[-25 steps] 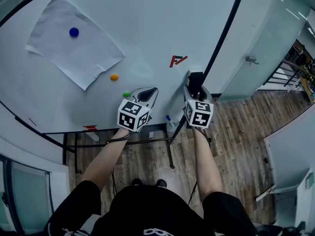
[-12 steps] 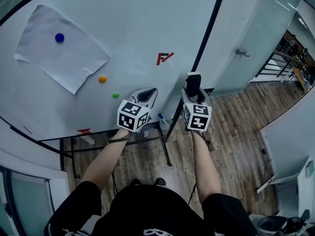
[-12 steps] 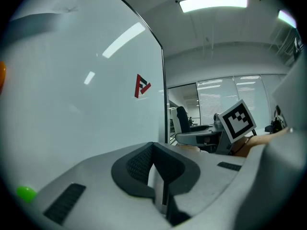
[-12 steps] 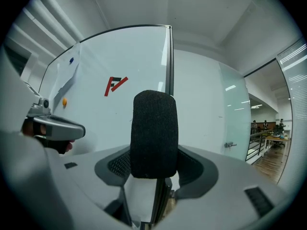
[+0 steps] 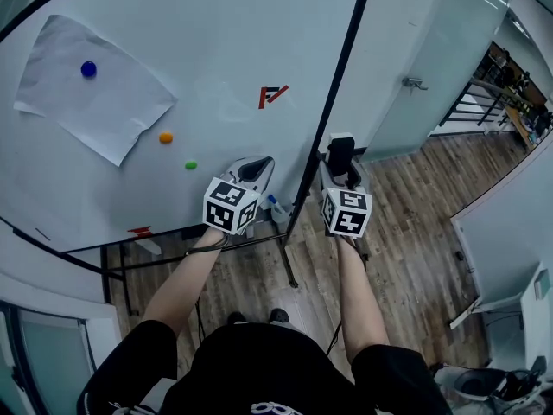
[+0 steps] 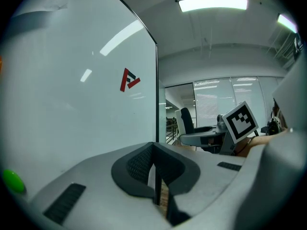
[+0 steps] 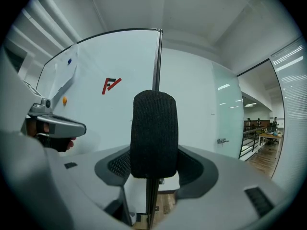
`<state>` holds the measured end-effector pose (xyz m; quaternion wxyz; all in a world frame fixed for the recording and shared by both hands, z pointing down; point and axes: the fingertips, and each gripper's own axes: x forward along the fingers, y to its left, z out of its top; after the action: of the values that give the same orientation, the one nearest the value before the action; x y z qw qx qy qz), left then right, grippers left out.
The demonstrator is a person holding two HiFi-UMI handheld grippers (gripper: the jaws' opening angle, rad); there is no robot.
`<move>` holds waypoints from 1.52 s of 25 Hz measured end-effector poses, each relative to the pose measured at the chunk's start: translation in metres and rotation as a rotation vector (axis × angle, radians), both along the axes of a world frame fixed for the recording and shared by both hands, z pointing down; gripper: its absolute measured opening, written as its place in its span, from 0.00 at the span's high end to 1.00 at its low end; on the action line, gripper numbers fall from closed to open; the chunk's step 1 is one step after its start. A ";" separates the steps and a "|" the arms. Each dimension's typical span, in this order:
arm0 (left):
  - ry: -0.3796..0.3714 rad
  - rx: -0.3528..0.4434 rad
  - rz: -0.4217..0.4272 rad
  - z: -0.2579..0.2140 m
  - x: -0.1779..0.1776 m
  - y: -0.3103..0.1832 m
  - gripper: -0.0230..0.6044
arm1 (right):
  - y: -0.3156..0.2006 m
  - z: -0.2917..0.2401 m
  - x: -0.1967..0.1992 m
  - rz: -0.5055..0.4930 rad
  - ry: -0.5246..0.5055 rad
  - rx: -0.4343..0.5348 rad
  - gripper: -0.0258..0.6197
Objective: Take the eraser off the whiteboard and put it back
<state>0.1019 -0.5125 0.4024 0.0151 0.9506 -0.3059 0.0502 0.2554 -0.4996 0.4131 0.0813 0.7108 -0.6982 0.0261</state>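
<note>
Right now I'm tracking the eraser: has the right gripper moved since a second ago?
Yes. The right gripper, holding the eraser, shifted right, from inside the whiteboard's black edge to past it.

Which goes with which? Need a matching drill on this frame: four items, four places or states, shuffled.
Items
1. eraser
2. left gripper
3. blue magnet
4. green magnet

Places or states
A. on the paper sheet
B. jaws together, nothing between them
C. on the bare whiteboard, off the paper
D. clamped in the right gripper, away from the board

Pairs: 1-D, 2-B, 3-A, 4-C
</note>
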 end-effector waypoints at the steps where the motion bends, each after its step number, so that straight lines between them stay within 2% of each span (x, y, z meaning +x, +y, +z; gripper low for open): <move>1: -0.001 0.000 -0.001 0.000 0.000 0.002 0.94 | 0.003 0.002 0.000 0.001 -0.001 -0.002 0.54; 17: -0.011 -0.028 -0.082 0.019 -0.019 0.033 0.94 | 0.037 0.032 -0.007 -0.051 -0.006 -0.041 0.54; 23: -0.012 -0.034 -0.149 0.022 -0.033 0.047 0.94 | 0.040 0.033 -0.022 -0.130 0.029 -0.039 0.54; 33: 0.009 -0.032 -0.325 0.019 -0.088 0.074 0.94 | 0.050 0.028 -0.059 -0.277 0.071 -0.040 0.54; 38: -0.001 -0.028 -0.372 0.018 -0.122 0.096 0.94 | 0.067 0.029 -0.083 -0.308 0.075 -0.038 0.54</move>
<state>-0.0197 -0.4166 0.4207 0.0374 0.8773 -0.4757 0.0512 0.1728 -0.4331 0.4417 0.1240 0.5943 -0.7947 -0.0002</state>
